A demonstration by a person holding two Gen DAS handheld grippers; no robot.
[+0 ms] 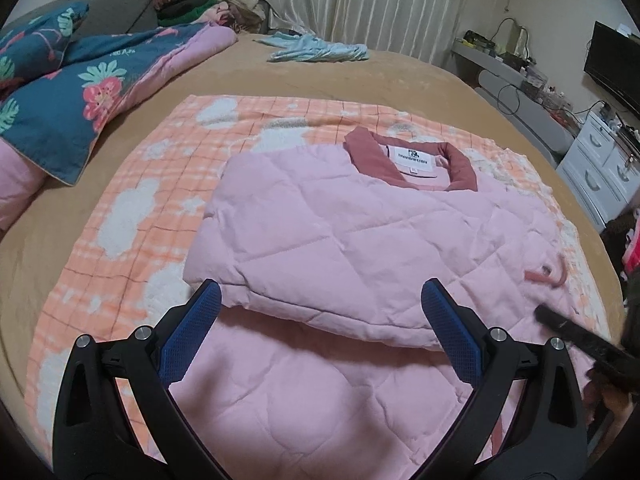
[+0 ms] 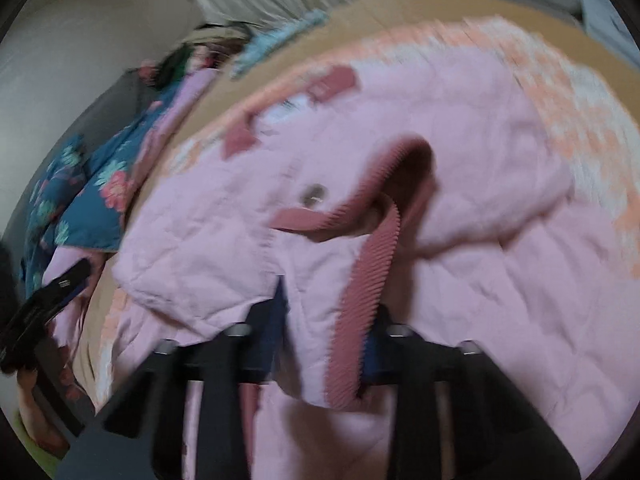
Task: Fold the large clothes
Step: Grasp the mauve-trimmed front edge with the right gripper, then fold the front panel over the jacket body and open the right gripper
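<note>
A pink quilted jacket [image 1: 340,232] with a dark rose collar [image 1: 416,164] lies partly folded on an orange checked blanket [image 1: 132,216] on the bed. My left gripper [image 1: 320,300] is open and empty, its blue pads [image 1: 448,328] just above the jacket's folded edge. My right gripper [image 2: 326,300] is shut on the jacket's sleeve, pink fabric and the ribbed rose cuff [image 2: 372,256] pinched between its fingers; this view is blurred. The right gripper shows at the right edge of the left wrist view [image 1: 576,332], and the left gripper at the left of the right wrist view [image 2: 60,284].
A blue floral quilt [image 1: 60,92] lies at the left. A light blue garment [image 1: 320,48] lies at the far side of the tan bed [image 1: 400,80]. Piled clothes [image 1: 192,4] sit by the curtain. A desk, white drawers [image 1: 600,160] and a monitor stand at the right.
</note>
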